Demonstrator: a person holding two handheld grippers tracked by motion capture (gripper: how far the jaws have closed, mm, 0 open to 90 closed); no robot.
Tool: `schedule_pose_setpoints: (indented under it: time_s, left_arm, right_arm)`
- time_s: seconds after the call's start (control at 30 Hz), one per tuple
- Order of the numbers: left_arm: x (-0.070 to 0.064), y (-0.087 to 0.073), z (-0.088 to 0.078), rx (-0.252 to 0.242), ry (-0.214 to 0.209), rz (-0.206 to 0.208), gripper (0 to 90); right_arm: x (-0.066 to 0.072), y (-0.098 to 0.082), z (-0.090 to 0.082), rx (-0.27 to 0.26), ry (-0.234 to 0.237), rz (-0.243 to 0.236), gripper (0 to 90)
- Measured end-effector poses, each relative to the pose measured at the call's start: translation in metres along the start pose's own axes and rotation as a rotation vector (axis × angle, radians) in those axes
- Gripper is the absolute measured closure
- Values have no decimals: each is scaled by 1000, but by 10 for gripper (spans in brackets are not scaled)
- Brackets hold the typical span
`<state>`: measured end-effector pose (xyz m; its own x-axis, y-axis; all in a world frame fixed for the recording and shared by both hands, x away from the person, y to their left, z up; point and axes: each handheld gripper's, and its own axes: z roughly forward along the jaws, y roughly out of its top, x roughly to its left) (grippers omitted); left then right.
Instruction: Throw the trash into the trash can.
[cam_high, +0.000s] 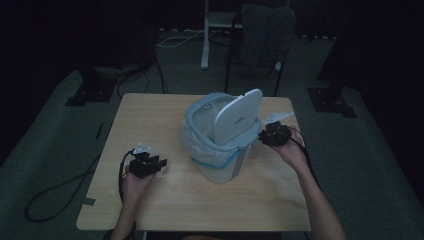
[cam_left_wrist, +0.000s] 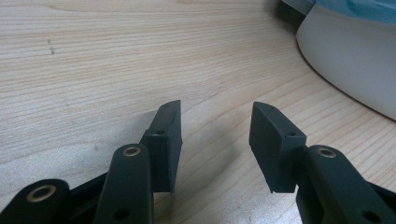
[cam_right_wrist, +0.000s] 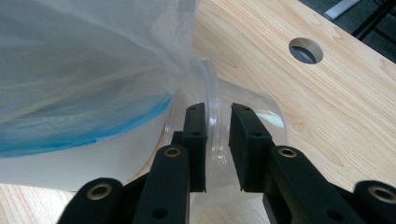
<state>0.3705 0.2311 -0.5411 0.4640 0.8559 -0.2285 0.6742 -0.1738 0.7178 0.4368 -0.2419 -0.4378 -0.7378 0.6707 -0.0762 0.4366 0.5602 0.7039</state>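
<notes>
One clear cup (cam_right_wrist: 233, 121) in right claw (cam_right_wrist: 217, 140)

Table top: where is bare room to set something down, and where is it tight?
Bare wood lies along the table far-left corner and the near edge. It is crowded between the bin and the right claw, which clamps a clear cup.

You won't find any text here that you can read. On the raised lid (cam_high: 239, 119) of the bin, in the high view, there is a small dark mark near the middle, probably a logo, but it is too small and dim to make out. The bench (cam_high: 150, 120), the liner bag (cam_right_wrist: 70, 70) and the black jaws in both gripper views carry no lettering, numbers or labels.
</notes>
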Motion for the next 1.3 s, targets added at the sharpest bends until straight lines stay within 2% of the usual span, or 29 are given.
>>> schedule_pose_setpoints:
  time_s: [0.2,0.6,1.3]
  left_arm:
    - [0,0,0,0,0,-1,547]
    - [0,0,0,0,-1,-1,547]
    - [0,0,0,-1,-2,-4,547]
  right_arm:
    - [0,0,-2,3,-15,-10,825]
    - [-3,-1,-5,1,-30,-14,831]
    - [-16,12,-32,-36,-82,-19,831]
